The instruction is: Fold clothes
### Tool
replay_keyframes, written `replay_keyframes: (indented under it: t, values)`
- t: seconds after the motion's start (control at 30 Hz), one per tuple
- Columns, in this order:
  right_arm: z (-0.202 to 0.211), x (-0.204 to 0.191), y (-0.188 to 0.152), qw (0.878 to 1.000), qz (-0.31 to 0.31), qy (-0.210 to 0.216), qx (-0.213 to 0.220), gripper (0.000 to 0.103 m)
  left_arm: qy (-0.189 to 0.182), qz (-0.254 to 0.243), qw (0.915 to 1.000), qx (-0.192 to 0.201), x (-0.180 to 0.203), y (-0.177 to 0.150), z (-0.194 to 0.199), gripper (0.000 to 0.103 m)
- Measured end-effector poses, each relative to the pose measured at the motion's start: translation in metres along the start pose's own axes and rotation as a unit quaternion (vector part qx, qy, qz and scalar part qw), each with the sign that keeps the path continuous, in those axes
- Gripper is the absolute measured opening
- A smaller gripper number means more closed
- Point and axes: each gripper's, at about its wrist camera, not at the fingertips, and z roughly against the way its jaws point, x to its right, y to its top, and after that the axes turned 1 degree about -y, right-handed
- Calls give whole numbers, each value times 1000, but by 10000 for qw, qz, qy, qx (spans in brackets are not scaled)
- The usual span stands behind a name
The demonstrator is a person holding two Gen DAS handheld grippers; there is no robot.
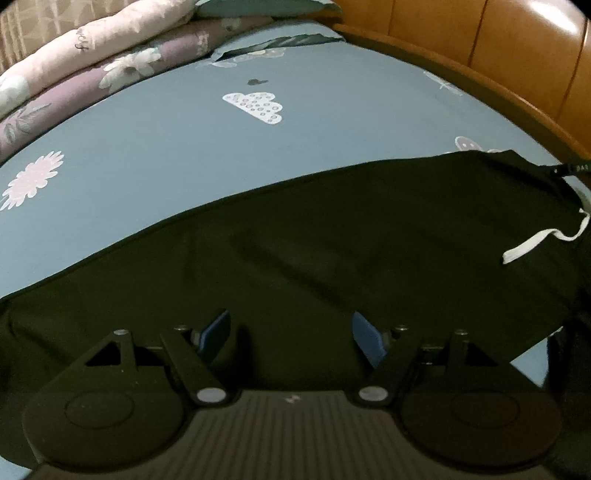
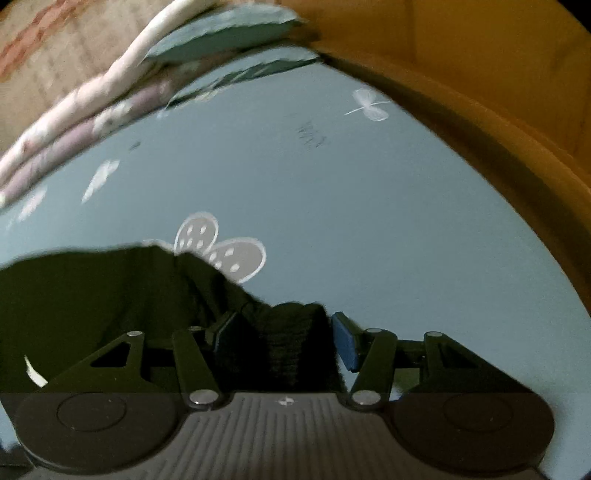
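Observation:
A black garment [image 1: 332,240] with a white drawstring [image 1: 535,240] lies spread across the blue patterned bed sheet [image 1: 221,147]. My left gripper [image 1: 291,330] sits low over the garment's near part, and black cloth fills the gap between its blue pads [image 1: 364,334], with the near edge lifted toward it. In the right wrist view, my right gripper [image 2: 282,336] is shut on a bunched ribbed waistband [image 2: 295,354]. The rest of the garment [image 2: 92,295] trails off to the left, with a bit of the drawstring [image 2: 33,371] showing.
Folded pink and mauve quilts [image 1: 92,55] are stacked along the far left of the bed, with a blue pillow [image 2: 221,33] behind them. A wooden bed frame [image 1: 498,74] curves along the right side. Bare sheet [image 2: 369,221] stretches beyond the garment.

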Motion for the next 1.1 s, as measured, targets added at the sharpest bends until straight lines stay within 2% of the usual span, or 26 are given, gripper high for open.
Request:
replay_keyframes:
  t: [0.07, 0.13, 0.17, 0.23, 0.3, 0.37, 0.5, 0.53, 0.6, 0.63, 0.73, 0.9, 0.97, 1.1]
  values:
    - [-3, -7, -1, 9996, 239, -156, 34, 49, 62, 24, 10000, -56, 2, 1, -4, 73]
    - [-1, -16, 1, 9980, 416, -464, 104, 46, 106, 35, 9999, -95, 4, 2, -6, 73]
    - [2, -16, 1, 9965, 390, -715, 181, 45, 107, 30, 9999, -88, 4, 4, -8, 73]
    - [-2, -5, 6, 9966, -31, -806, 174, 45, 94, 35, 9999, -78, 4, 6, -10, 73]
    - [-6, 2, 5, 9969, -313, -699, 153, 47, 71, 40, 9999, -84, 4, 8, -13, 73]
    - [-3, -2, 5, 9962, -242, -811, 186, 56, 78, -1, 9999, -83, 6, 9, -15, 73]
    - [25, -18, 14, 9953, -235, -842, 426, 56, 27, -82, 10000, 40, 7, 14, -10, 73]
    - [32, -28, 16, 9966, -136, -681, 442, 57, 0, -103, 9999, 87, 7, 16, -9, 73]
    - [45, -49, 20, 9983, 73, -339, 467, 65, -141, -161, 9996, 185, 11, 21, -10, 73]
    - [46, -60, 21, 9990, 199, -112, 388, 73, -227, -191, 9993, 222, 13, 24, -12, 73]
    - [29, -96, 17, 9978, 638, 163, 66, 73, -423, -308, 9982, 307, 19, 33, -22, 73]
    - [-28, -107, 8, 9933, 1016, -395, -379, 73, -467, -271, 9983, 226, 19, 41, -56, 73]
    - [-38, -102, 10, 9937, 1000, -429, -282, 73, -342, -200, 9990, 193, 10, 42, -66, 74]
    - [-43, -96, 21, 9952, 875, -405, -187, 72, -331, -152, 9989, 305, -5, 39, -64, 75]
